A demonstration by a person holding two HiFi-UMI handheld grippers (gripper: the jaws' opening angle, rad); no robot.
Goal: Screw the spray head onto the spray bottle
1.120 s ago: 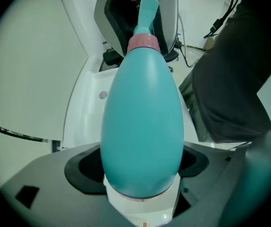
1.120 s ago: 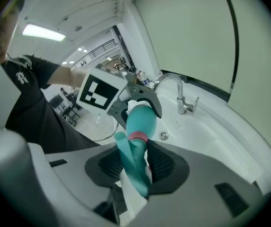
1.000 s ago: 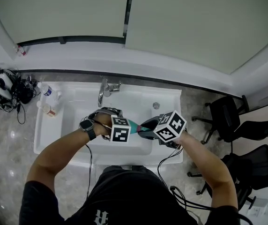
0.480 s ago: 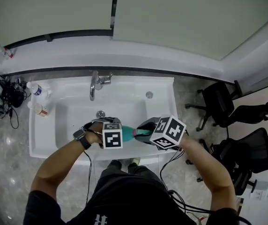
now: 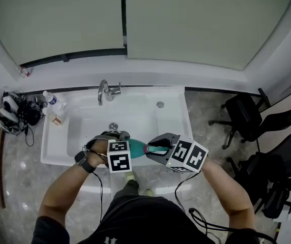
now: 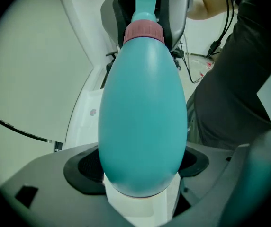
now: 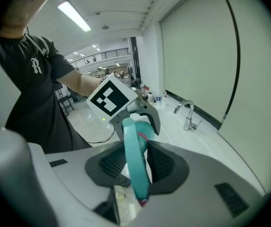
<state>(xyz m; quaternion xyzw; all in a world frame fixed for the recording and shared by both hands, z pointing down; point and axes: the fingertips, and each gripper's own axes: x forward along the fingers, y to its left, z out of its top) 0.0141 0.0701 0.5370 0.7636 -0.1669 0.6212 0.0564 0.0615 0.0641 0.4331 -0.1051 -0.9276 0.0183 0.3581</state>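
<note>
Your left gripper (image 6: 140, 167) has its fingers clamped on the belly of the teal bottle (image 6: 142, 117). The fingers of your right gripper (image 7: 136, 167) pinch the spray head (image 7: 136, 160). You hold both in the air over the front edge of the white sink (image 5: 74, 136), and nothing rests on it. The head sits on the neck and the pink collar (image 6: 144, 31) meets the bottle's shoulder, so seating looks done. Whether the thread is tight, you cannot tell, and some turning is probably left. Behind is a tap (image 5: 105, 90), with small bottles (image 5: 51, 99) on the sink's back left corner. Black chairs (image 5: 242, 118) stand on the grey floor to your right.
</note>
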